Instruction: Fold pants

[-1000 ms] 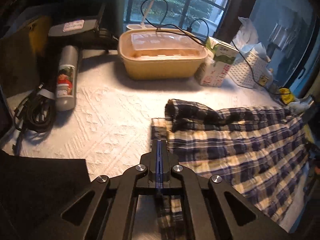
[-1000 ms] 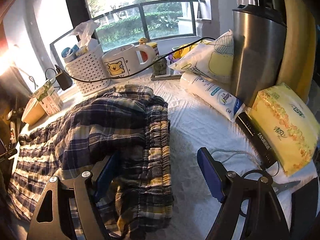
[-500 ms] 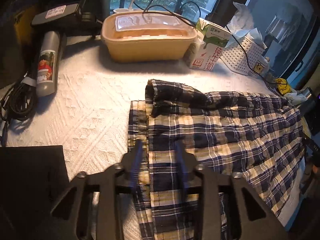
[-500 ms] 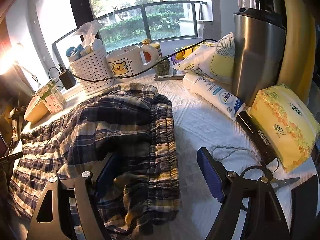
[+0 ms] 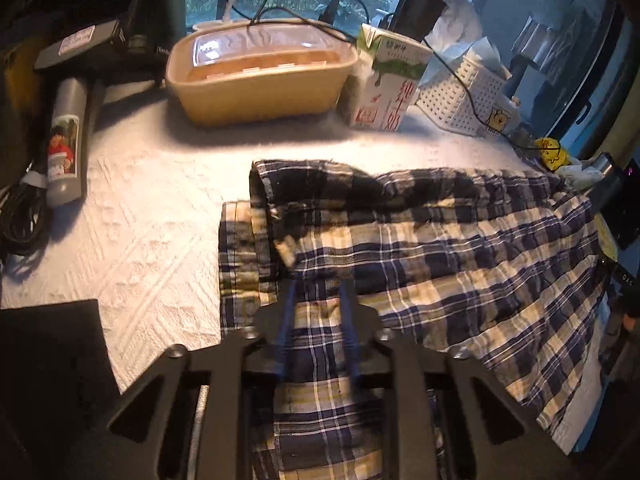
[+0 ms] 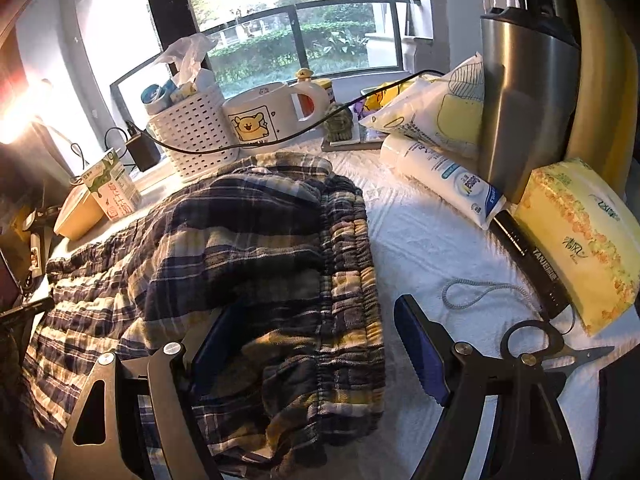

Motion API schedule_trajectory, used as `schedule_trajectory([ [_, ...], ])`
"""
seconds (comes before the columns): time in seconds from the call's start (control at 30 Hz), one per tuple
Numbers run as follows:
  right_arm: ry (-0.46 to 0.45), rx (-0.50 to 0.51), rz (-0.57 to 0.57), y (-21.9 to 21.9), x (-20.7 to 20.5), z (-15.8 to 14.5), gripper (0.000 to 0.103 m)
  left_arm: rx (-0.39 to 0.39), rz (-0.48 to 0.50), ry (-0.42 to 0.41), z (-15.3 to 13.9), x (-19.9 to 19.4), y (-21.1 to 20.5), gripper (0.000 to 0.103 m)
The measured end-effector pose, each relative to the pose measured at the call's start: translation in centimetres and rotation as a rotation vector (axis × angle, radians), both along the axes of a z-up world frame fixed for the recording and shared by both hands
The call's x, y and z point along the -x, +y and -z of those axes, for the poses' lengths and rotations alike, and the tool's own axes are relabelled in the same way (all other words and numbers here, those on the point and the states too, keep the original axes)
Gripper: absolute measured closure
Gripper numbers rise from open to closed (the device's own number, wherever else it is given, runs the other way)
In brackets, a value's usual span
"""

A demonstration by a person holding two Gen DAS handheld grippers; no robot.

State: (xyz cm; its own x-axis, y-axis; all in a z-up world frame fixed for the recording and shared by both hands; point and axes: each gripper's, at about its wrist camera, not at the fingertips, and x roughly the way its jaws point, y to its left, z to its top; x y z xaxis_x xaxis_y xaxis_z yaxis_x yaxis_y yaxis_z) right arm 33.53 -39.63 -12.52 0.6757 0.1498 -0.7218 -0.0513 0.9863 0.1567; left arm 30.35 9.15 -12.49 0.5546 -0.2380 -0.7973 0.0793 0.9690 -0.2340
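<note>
Our left tongs [image 5: 318,312], slightly parted, hover over the plaid pants [image 5: 420,264] on the desk [image 5: 152,208] while our right tongs [image 6: 308,344] straddle the waistband, spread wide.

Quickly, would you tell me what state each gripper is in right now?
Left gripper: open, fingers slightly apart over the plaid pants, holding nothing.
Right gripper: wide open, straddling the waistband, not clamped on it.

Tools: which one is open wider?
The right tool, its fingers spread wide around the pants' waistband. The left tool shows only a narrow gap.
</note>
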Motion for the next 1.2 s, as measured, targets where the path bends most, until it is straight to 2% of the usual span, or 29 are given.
schedule_trajectory([
  [0.03,0.002,-0.002,0.0,0.0,0.0,0.1,0.023,-0.011,-0.007,0.0,0.0,0.1,0.0,0.103],
  [0.23,0.007,-0.011,-0.004,-0.1,-0.1,0.5,0.023,-0.033,-0.054,-0.085,-2.3,1.8,0.8,0.103],
  [0.33,0.007,-0.015,-0.005,-0.1,-0.3,0.6,0.023,-0.043,-0.065,-0.074,-2.3,1.9,1.5,0.103],
  [0.47,0.006,-0.015,-0.016,0.2,-0.5,0.6,0.023,-0.019,-0.077,-0.055,-1.9,1.5,1.9,0.103],
  [0.77,0.008,-0.021,-0.014,0.0,-0.3,0.7,0.023,-0.114,-0.116,-0.022,0.0,0.8,2.4,0.103],
  [0.83,0.009,-0.018,-0.016,0.1,-0.3,0.7,0.023,-0.093,-0.127,-0.016,0.0,1.0,3.2,0.103],
  [0.93,0.01,-0.013,-0.017,0.1,-0.3,0.6,0.023,-0.013,-0.091,-0.034,-1.1,1.0,3.8,0.103],
  [1.0,0.01,-0.008,-0.019,0.3,-0.5,0.6,0.023,-0.022,-0.074,-0.054,-2.0,0.4,3.7,0.103],
  [1.03,0.01,-0.007,-0.02,0.3,-0.5,0.6,0.023,-0.033,-0.069,-0.064,-2.3,0.1,3.6,0.101],
  [1.17,0.007,-0.006,-0.02,0.6,-0.5,0.5,0.023,-0.047,-0.043,-0.079,-2.4,-1.8,3.1,0.072],
  [1.2,0.008,-0.005,-0.021,0.6,-0.5,0.5,0.023,-0.053,-0.042,-0.075,-2.1,-2.5,2.9,0.072],
])
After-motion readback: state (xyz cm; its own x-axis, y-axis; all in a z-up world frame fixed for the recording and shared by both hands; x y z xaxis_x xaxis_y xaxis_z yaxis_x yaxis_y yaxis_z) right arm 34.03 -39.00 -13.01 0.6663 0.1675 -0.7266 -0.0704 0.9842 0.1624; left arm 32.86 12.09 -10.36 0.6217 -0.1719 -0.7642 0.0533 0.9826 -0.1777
